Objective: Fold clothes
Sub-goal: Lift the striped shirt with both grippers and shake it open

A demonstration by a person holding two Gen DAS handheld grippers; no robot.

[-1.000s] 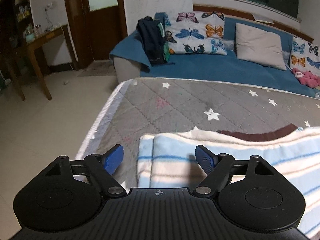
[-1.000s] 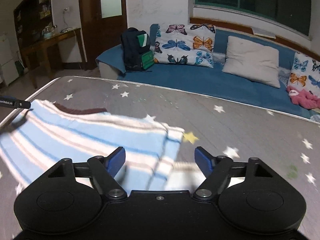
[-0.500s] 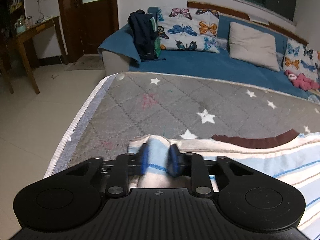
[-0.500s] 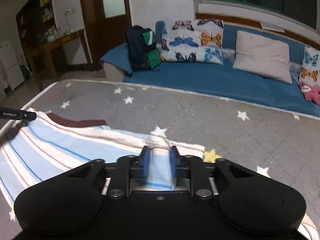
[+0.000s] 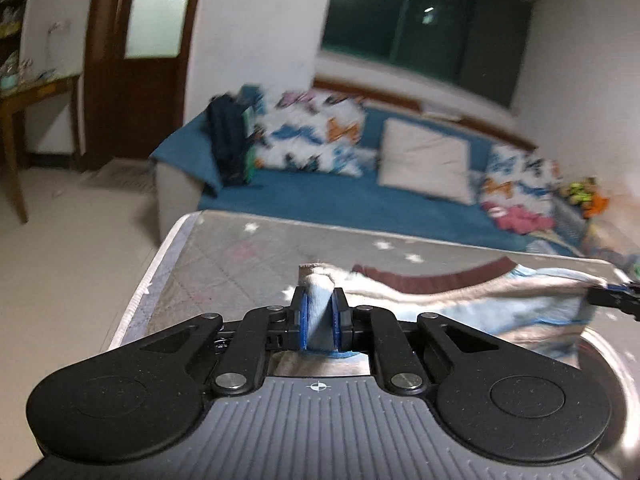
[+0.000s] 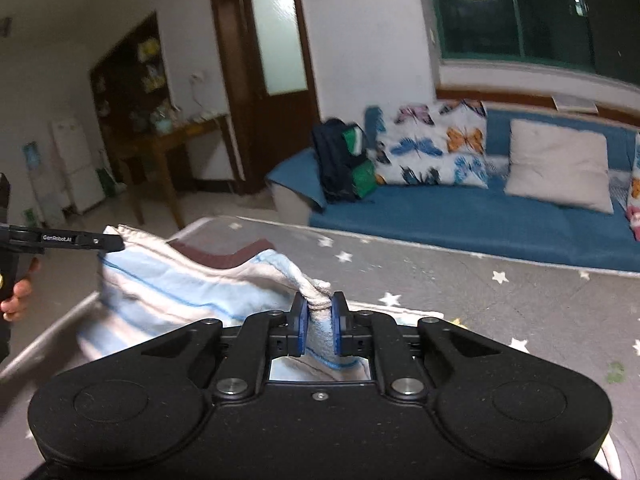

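Both grippers are clenched on corners of the pale blue-and-cream striped knit garment (image 6: 172,292): left gripper (image 5: 319,316), right gripper (image 6: 319,318). It hangs between them above the grey star-print mattress (image 6: 500,300). Mid-fold, judging by this; next, lay the raised edge evenly over the rest.

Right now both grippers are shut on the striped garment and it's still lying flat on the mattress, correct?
Not quite. The left gripper and right gripper are each shut on a corner of the striped garment, but it isn't flat: the right wrist view shows it lifted and hanging stretched between them above the mattress.
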